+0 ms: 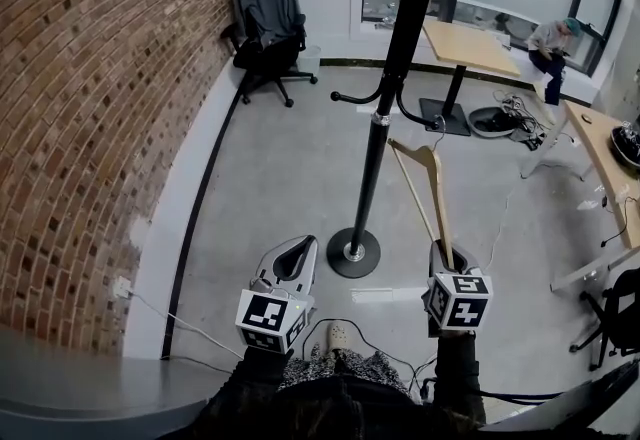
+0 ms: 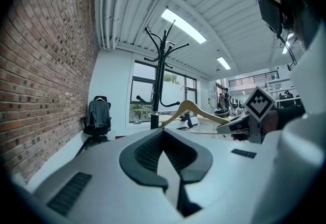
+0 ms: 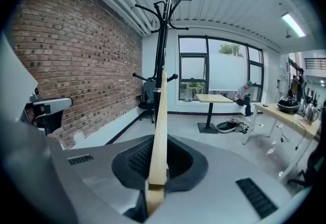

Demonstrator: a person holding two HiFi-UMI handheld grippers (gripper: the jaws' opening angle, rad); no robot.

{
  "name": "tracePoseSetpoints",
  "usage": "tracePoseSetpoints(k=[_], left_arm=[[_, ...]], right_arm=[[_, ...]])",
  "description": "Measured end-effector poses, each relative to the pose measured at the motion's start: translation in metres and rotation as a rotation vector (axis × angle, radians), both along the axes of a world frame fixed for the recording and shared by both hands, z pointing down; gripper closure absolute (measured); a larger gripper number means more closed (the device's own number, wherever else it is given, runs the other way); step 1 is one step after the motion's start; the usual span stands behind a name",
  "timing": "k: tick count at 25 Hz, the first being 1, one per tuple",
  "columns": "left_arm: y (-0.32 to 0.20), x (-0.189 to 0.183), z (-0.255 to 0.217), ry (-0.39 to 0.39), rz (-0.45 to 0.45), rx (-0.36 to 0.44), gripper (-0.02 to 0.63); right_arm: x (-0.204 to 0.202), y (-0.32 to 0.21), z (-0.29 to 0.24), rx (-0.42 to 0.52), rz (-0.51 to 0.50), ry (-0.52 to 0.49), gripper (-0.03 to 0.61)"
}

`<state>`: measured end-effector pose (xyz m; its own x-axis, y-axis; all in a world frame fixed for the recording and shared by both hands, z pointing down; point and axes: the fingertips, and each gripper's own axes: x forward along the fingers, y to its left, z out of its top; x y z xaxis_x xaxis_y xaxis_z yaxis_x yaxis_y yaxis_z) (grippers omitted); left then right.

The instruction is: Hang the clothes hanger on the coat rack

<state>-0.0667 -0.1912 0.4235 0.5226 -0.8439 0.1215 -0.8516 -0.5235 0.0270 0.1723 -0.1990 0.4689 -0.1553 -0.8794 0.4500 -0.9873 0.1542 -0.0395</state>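
Brick wall (image 1: 90, 128): fills the left side and curves away to the far white wall with its windows.

Floor (image 1: 290, 178): grey, and bare around the rack's round foot.

Coat rack (image 1: 385, 118): a black pole at centre on a disc base. One ring of curved hooks sits at mid-height and a second at the top. It stands apart from the wall and furniture.

Tables: one wooden top (image 1: 470, 46) on a single black leg stands far right. A second (image 1: 605, 143) runs along the right edge.

Office chair (image 1: 268, 28): in the far left corner by the wall, with a grey garment draped over its back.

Person (image 1: 552, 43): seated far right by the window.

Hanger (image 1: 432, 183): pale wood, held up off the floor just right of the pole. Its upper end is near the mid-height hooks, with no contact visible. One arm runs down into the right gripper.

Right gripper (image 1: 442, 250): near right. Its jaws are clamped on the end of the hanger's wooden arm, which rises straight between the ribbed pads in the right gripper view.

Left gripper (image 1: 296, 250): near left, well apart from the hanger. Its jaws meet at the tips and nothing is between them.

Marker cubes: each gripper carries black-and-white square patterns.

Cables (image 1: 510, 113): a tangle on the floor beyond the far table's foot.

Wall socket (image 1: 122, 286): low on the left wall, with a white lead trailing near.
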Motion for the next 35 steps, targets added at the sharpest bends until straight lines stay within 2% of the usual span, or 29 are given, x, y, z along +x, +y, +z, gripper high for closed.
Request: tracePoseSetpoints(k=[20, 35], left_arm=[[-0.067, -0.011, 0.008, -0.019, -0.045, -0.04, 0.606], [-0.086, -0.004, 0.021, -0.019, -0.034, -0.074, 0.606]], right_arm=[[-0.007, -0.083, 0.025, -0.052, -0.003, 0.019, 0.548], [-0.013, -0.098, 0.057, -0.117, -0.009, 0.025, 0.547]])
